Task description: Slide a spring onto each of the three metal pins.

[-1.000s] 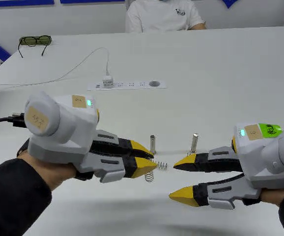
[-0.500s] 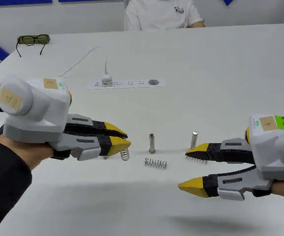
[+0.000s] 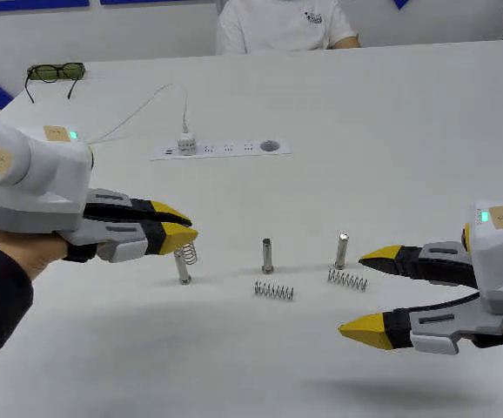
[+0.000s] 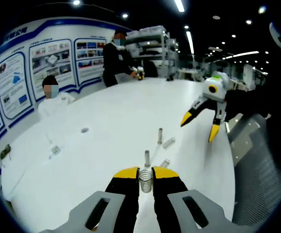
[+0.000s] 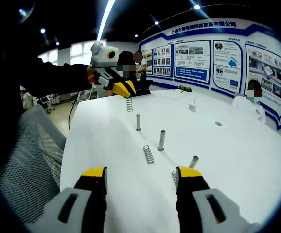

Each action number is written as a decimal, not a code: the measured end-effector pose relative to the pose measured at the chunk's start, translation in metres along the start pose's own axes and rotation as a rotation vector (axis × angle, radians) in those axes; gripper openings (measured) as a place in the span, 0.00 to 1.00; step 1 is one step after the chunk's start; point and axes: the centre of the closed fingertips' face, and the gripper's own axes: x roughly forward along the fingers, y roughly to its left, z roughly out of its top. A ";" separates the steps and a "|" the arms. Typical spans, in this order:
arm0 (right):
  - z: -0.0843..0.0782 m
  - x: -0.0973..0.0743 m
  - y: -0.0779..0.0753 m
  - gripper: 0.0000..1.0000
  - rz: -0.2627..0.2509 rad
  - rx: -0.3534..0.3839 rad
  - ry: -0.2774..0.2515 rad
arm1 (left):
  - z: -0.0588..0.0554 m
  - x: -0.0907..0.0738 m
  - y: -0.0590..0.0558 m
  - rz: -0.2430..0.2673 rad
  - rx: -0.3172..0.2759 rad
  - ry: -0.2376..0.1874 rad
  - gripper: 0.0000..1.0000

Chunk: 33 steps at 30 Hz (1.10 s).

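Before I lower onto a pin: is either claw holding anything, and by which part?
Left claw pinches a spring by its upper coils; right claw is open, holding nothing.

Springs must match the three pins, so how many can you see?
3. A spring held in the left gripper; a spring lying before the middle pin; a spring beside the right pin.

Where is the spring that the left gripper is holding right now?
In the head view, the spring hangs from the left gripper at the left, near the top of the leftmost pin, not yet on it.
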 end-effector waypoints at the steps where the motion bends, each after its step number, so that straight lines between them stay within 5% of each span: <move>1: -0.001 -0.001 -0.001 0.59 -0.005 0.001 0.003 | -0.001 0.000 0.003 0.005 -0.005 0.005 0.09; 13: -0.006 -0.001 -0.002 0.60 -0.013 0.011 0.014 | -0.010 -0.001 0.024 0.048 -0.031 0.022 0.09; 33: -0.009 -0.001 -0.004 0.60 -0.012 0.021 0.021 | -0.021 0.011 0.033 0.052 -0.061 0.040 0.09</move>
